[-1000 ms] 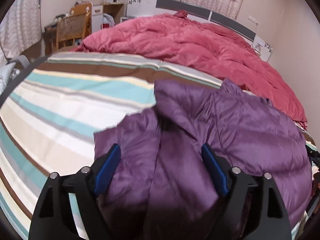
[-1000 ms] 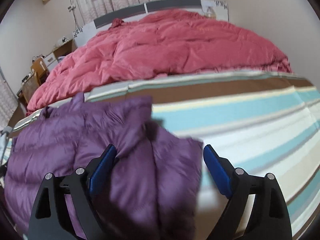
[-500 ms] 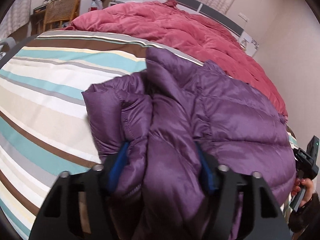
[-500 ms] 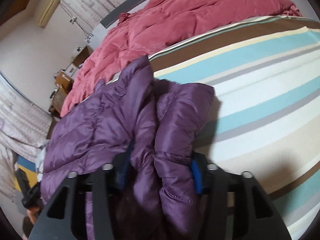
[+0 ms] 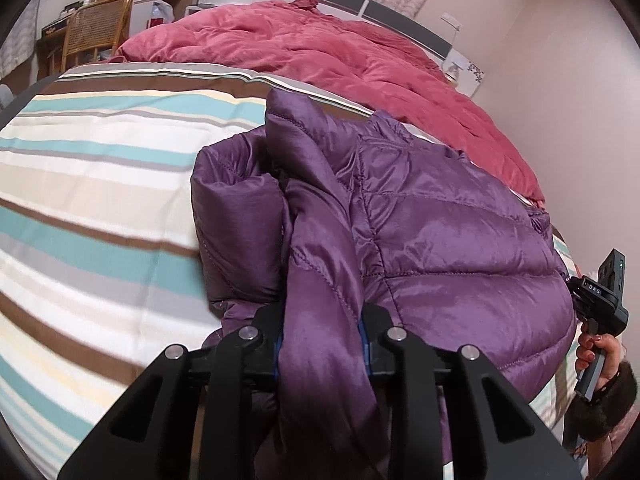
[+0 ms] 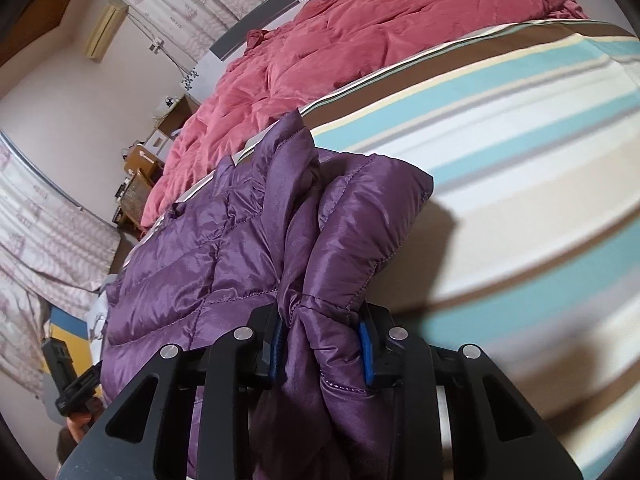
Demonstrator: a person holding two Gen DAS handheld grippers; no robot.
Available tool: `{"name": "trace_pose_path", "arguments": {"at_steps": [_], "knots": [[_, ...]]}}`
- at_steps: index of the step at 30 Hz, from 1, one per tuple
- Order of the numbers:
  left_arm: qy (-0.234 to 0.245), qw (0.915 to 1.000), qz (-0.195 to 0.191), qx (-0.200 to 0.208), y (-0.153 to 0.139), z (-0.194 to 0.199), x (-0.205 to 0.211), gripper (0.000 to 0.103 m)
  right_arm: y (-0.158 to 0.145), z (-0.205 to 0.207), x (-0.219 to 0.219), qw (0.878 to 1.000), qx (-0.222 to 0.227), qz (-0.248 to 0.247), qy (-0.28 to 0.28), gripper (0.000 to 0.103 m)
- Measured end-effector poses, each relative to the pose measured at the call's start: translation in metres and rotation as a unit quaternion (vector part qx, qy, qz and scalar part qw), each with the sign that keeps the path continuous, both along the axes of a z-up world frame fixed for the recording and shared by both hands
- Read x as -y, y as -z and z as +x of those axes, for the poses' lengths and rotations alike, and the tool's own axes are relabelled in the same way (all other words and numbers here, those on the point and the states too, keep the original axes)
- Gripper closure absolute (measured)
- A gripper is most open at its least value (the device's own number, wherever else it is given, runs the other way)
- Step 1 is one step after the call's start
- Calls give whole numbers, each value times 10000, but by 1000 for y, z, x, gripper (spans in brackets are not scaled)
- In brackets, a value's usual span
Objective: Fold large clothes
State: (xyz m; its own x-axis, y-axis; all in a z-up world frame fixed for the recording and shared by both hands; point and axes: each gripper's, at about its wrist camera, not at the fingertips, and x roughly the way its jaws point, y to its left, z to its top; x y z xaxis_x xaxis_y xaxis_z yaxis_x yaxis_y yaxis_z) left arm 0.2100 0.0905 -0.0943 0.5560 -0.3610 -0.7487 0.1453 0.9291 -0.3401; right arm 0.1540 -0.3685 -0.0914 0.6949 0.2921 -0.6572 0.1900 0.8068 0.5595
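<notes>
A shiny purple quilted down jacket (image 5: 440,232) lies on the striped bed sheet (image 5: 88,184). My left gripper (image 5: 320,336) is closing on a bunched fold at the jacket's left end, and its blue pads press into the fabric. In the right wrist view the jacket (image 6: 192,256) stretches away to the left. There my right gripper (image 6: 322,344) is closing on a thick fold at the jacket's other end, blue pads squeezing it. The other gripper (image 5: 600,304) shows at the far right of the left wrist view, held by a hand.
A rumpled pink-red duvet (image 5: 320,56) covers the far half of the bed, just behind the jacket. A wicker chair (image 5: 96,28) and desk stand beyond the bed's left corner. Curtains (image 6: 36,232) hang to the left in the right wrist view. Striped sheet (image 6: 520,184) lies bare beside the jacket.
Both grippers moved in onto the jacket's ends and their jaws narrowed from wide open until the pads squeeze the bunched folds. The jacket's ends have puckered up.
</notes>
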Motion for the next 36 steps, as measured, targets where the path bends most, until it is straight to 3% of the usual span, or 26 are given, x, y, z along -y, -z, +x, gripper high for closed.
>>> {"name": "trace_pose_path", "arguments": {"at_steps": [9, 12, 15, 18, 20, 21, 24, 26, 27, 28, 31, 36], "knots": [[422, 9991, 56, 54, -5, -60, 18, 75, 7, -63, 21, 9997, -59, 123, 197, 74], [262, 9990, 299, 221, -14, -70, 15, 56, 3, -74, 25, 9992, -88, -27, 396, 49], [-53, 9990, 156, 420, -32, -73, 0, 51, -16, -84, 32, 9961, 233, -321, 793, 37], [-191, 9978, 129, 628, -50, -63, -3, 40, -32, -74, 33, 9948, 463, -443, 792, 37], [-73, 9982, 223, 557, -53, -43, 7, 34, -40, -53, 25, 9953, 460, -602, 598, 36], [26, 9986, 261, 464, -50, -36, 12, 25, -41, -37, 18, 9952, 409, -769, 443, 36], [110, 9986, 502, 148, -35, -5, 28, 25, -31, 0, 5, 9927, 57, -1191, 190, 36], [115, 9991, 362, -161, -22, 11, 32, 41, -23, 16, -1, 9901, -141, -1391, 100, 42], [115, 9992, 274, -268, -18, 13, 34, 70, -19, 22, -4, 9884, -237, -1501, 48, 53], [134, 9990, 188, -374, -17, 13, 35, 88, -18, 23, -7, 9877, -267, -1543, -13, 73], [140, 9998, 7, -141, -33, -3, 33, 95, -28, 3, -9, 9881, -125, -1531, -63, 88], [-120, 9987, -235, 431, -72, -12, 22, 97, -67, -19, -4, 9881, 351, -1488, 145, 88]]}}
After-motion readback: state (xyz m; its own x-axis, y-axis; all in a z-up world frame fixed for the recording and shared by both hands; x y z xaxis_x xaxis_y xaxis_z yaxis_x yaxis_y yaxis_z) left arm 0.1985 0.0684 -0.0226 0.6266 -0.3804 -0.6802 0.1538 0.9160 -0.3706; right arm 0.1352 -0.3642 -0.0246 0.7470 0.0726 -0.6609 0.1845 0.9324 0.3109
